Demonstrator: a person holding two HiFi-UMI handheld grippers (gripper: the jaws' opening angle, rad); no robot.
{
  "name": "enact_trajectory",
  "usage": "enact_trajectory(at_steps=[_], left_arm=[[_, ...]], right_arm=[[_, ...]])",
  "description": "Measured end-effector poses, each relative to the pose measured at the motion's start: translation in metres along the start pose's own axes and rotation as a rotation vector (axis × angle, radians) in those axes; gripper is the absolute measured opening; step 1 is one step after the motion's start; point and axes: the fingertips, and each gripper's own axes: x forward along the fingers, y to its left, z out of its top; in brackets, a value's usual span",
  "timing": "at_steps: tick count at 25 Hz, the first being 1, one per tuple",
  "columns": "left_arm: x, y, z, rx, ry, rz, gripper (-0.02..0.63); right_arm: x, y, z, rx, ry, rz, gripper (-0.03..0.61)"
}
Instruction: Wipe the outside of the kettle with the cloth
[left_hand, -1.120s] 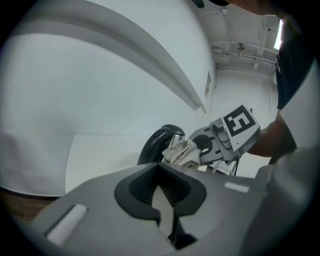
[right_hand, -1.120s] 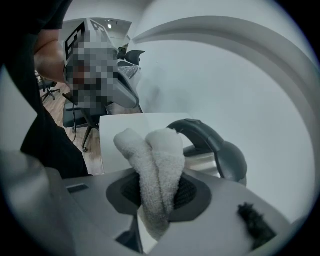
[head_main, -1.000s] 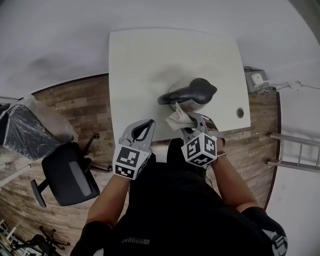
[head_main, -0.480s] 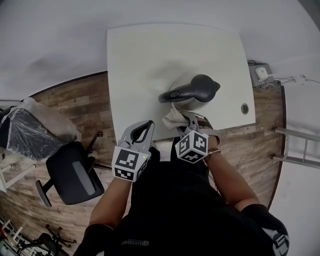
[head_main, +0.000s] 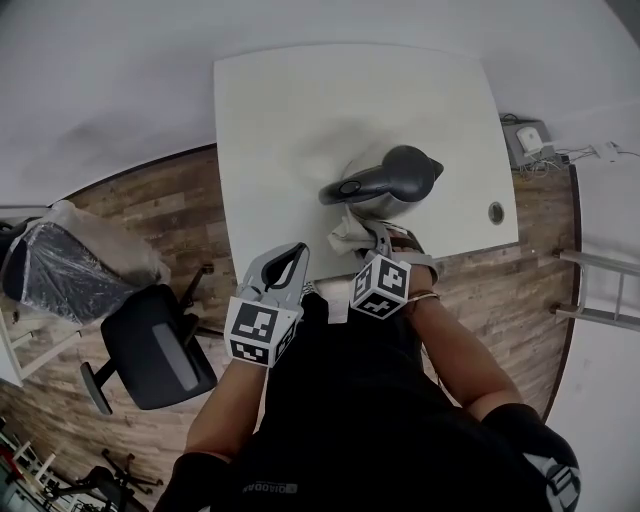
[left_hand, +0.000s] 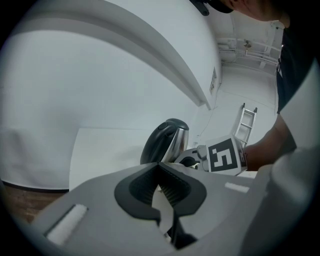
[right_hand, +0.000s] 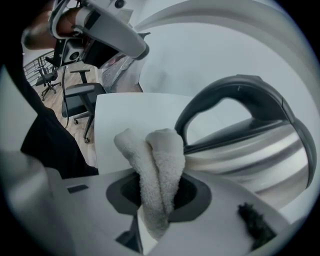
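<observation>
A steel kettle (head_main: 385, 192) with a dark lid and handle stands near the front edge of the white table (head_main: 290, 110). My right gripper (head_main: 360, 236) is shut on a folded white cloth (head_main: 347, 232), which presses against the kettle's near side below the handle. In the right gripper view the cloth (right_hand: 155, 170) sticks up between the jaws, touching the kettle's (right_hand: 255, 145) steel wall. My left gripper (head_main: 288, 262) hovers at the table's front edge, left of the kettle, jaws shut and holding nothing. In the left gripper view the kettle (left_hand: 167, 140) stands ahead of the shut jaws.
A black office chair (head_main: 150, 345) and a plastic-covered chair (head_main: 70, 265) stand on the wooden floor to the left. The table has a cable hole (head_main: 496, 211) at its right front corner. A ladder (head_main: 600, 290) lies at the far right.
The right gripper with the cloth has shifted slightly left and down along the kettle's near side. The left gripper has barely moved.
</observation>
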Motion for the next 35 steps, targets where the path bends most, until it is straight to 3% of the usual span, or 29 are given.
enact_trajectory(at_steps=[14, 24, 29, 35], left_arm=[[-0.011, -0.003, 0.008, 0.022, -0.014, 0.011, 0.006], [-0.014, -0.022, 0.031, 0.084, -0.059, -0.025, 0.006], [-0.011, -0.035, 0.045, 0.126, -0.077, -0.053, 0.005], [-0.009, -0.052, 0.060, 0.164, -0.100, -0.083, 0.006]], right_arm=[[0.001, -0.001, -0.005, -0.036, 0.015, -0.026, 0.098], [-0.062, -0.010, 0.003, 0.093, -0.107, -0.077, 0.098], [-0.112, -0.031, 0.013, 0.310, -0.289, -0.083, 0.098], [-0.169, -0.072, 0.004, 0.743, -0.599, -0.055, 0.098]])
